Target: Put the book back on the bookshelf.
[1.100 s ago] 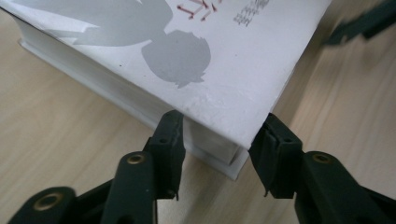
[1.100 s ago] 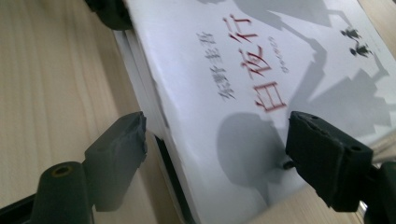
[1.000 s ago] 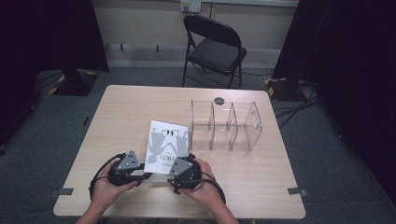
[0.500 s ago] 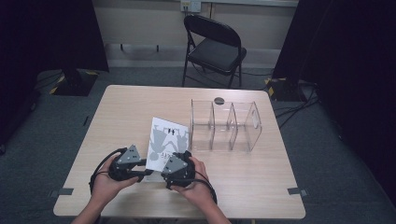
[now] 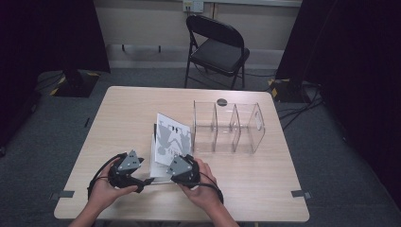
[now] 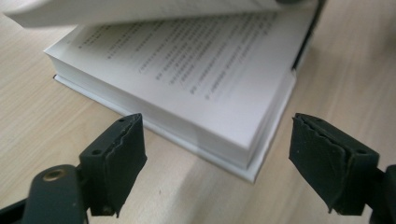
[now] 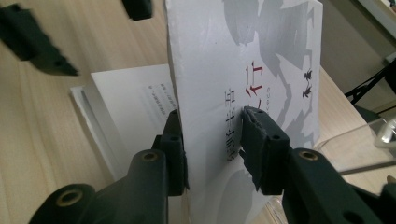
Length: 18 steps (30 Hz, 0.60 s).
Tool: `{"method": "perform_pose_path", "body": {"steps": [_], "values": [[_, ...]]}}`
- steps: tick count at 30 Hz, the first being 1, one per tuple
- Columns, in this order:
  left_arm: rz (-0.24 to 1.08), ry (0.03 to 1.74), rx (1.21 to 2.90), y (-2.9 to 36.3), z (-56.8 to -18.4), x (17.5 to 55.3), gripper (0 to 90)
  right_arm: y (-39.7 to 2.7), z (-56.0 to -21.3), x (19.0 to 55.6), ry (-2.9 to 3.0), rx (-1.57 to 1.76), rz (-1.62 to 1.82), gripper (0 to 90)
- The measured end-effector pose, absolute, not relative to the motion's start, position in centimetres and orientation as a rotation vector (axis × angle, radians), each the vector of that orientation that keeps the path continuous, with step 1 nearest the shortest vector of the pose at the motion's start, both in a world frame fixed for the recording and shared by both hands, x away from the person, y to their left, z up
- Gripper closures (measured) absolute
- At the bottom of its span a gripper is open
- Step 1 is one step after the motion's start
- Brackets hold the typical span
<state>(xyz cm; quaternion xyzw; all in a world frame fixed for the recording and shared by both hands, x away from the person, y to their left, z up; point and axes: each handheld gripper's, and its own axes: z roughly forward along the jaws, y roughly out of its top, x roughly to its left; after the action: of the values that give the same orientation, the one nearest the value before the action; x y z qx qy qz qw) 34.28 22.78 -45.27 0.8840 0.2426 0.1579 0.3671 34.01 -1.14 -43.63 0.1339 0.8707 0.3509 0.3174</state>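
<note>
One white paperback book lies open at lower centre of the light wooden tabletop. The right gripper, fingers just closing, pinches its lifted cover. The left gripper, fingers just opened, holds nothing. One clear three-compartment acrylic rack stands at centre right.

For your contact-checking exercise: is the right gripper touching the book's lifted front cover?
Touching. In the right gripper view, the right gripper has just closed; its jaws press both faces of the front cover.

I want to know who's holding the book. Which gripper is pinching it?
The right gripper: its jaws clamp the book's lifted front part. The left gripper is open, touching nothing.
</note>
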Motion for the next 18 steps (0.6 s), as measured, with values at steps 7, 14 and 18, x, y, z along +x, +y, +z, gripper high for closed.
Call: {"method": "perform_pose_path", "body": {"steps": [7,14,18], "values": [[0.375,0.639,2.309,24.2,-46.9,34.2,16.0,-1.9,-40.7,35.0,2.331,0.415,0.927,68.6],[0.385,0.659,2.343,24.4,-48.0,34.1,16.1,-1.9,-37.6,35.6,2.373,0.43,0.922,71.9],[0.427,0.665,2.338,24.0,-48.4,34.2,16.8,-1.6,-36.2,36.0,2.421,0.437,0.911,72.2]]}}
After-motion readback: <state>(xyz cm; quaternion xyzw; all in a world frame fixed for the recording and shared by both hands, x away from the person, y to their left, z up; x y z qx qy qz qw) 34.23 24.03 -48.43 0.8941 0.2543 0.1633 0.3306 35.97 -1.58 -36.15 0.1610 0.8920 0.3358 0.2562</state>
